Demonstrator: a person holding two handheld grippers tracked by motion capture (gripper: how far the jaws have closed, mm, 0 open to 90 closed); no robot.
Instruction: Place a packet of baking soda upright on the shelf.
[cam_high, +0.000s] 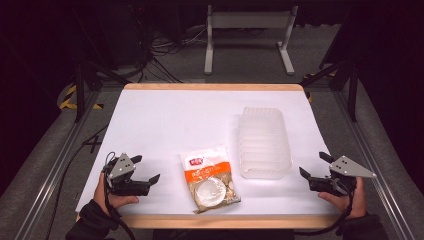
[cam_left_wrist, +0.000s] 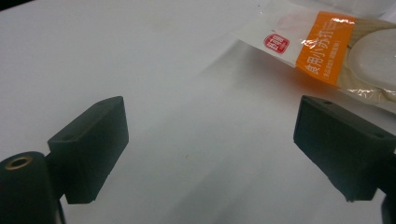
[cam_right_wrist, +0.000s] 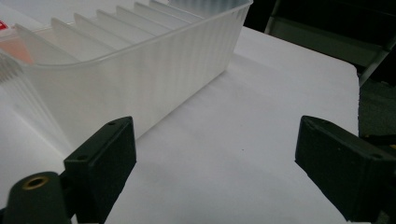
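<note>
The white table (cam_high: 165, 120) is the largest thing; it has a wooden edge at the far side and at the near side. Taking the high view as a clock face with the middle of the table as centre, the other things lie as follows.

The clear plastic bin (cam_high: 263, 141) stands toward 3 o'clock, with its long side running from far to near. It is ribbed and has thin dividers inside. In the right gripper view its near corner (cam_right_wrist: 130, 70) is at about 10 o'clock from the jaws, close in front of the left jaw but not between the two.

The food packet (cam_high: 209, 177) lies flat at about 6 o'clock, just beside the near left corner of the bin. It is a clear bag with an orange band, a small red mark and something round and white inside. In the left gripper view it (cam_left_wrist: 327, 51) is at 2 o'clock, beyond the right jaw.

The left gripper (cam_high: 151, 172) rests at 8 o'clock, held by a hand, pointing toward the packet but apart from it. Its jaws are spread wide, with bare table between them (cam_left_wrist: 210, 154).

The right gripper (cam_high: 312, 167) is at 4 o'clock, near the bin's near right corner. Its jaws are spread also and hold nothing (cam_right_wrist: 215, 158).
</note>
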